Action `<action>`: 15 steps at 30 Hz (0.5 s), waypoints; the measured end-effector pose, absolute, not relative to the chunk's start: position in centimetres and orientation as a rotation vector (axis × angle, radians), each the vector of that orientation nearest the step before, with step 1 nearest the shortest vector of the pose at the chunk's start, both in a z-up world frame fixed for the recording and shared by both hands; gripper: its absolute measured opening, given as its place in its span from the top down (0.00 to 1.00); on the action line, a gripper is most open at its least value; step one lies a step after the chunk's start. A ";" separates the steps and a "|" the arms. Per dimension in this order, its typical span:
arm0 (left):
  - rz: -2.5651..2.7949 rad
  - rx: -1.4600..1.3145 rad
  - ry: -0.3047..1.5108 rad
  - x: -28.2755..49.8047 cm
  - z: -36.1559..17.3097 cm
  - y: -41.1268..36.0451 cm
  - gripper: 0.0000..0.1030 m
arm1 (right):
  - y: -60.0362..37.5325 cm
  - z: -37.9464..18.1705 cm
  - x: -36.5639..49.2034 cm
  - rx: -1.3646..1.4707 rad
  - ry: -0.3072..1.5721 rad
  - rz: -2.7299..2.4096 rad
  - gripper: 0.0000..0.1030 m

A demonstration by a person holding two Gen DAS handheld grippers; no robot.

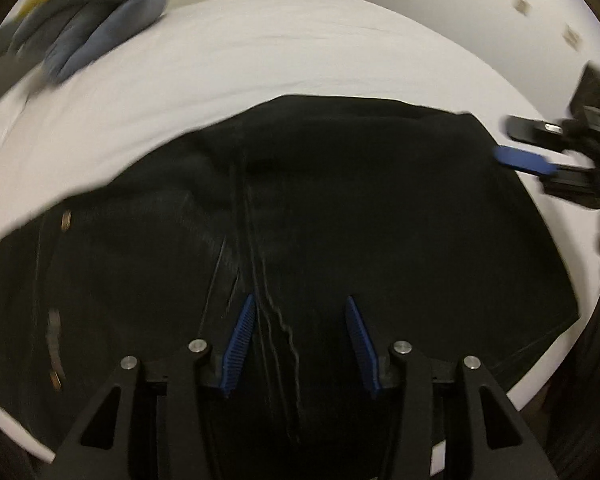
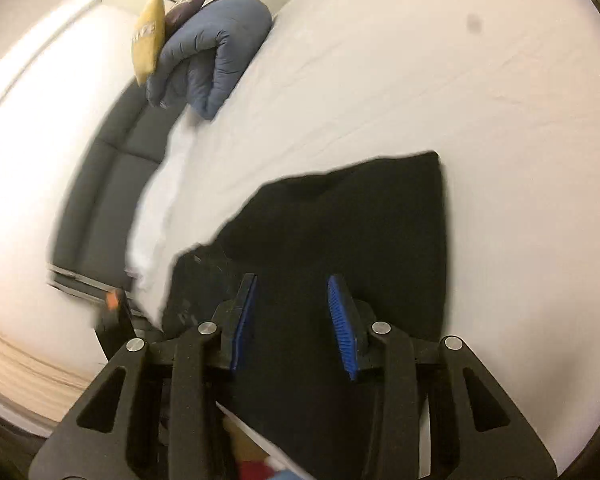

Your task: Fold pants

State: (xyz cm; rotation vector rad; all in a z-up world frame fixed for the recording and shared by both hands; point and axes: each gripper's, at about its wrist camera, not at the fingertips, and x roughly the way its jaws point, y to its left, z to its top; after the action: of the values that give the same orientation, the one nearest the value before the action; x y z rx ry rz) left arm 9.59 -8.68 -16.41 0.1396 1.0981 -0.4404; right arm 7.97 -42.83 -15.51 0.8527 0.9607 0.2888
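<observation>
Black pants (image 1: pixel 340 220) lie folded on a white bed sheet (image 1: pixel 260 52); a seam runs down their middle and rivets show at the left edge. My left gripper (image 1: pixel 300 304) is open above the pants' near part, holding nothing. My right gripper (image 2: pixel 292 284) is open over the pants (image 2: pixel 360 232), empty. It also shows in the left wrist view (image 1: pixel 516 144) at the pants' right edge, jaws apart.
A blue folded duvet (image 1: pixel 92 12) lies at the far left of the bed, also in the right wrist view (image 2: pixel 216 48) with a yellow cushion (image 2: pixel 148 36) and a purple one (image 2: pixel 188 4). Dark floor (image 2: pixel 112 184) lies beyond the bed's left edge.
</observation>
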 end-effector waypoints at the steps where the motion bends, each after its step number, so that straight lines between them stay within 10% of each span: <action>1: -0.435 0.121 1.103 9.4 -16.5 -8.4 0.50 | -44.0 -17.2 8.9 0.890 0.957 0.272 0.67; 15: -0.405 0.157 1.074 8.7 -17.0 -9.1 0.49 | -41.1 -20.8 3.0 0.878 1.050 0.316 0.76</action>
State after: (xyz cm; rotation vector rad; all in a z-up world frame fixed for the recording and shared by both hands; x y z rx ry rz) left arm 8.69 -9.09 -17.04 0.1572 1.0741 -0.4046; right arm 2.96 -41.14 -20.77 0.8781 1.0500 0.3159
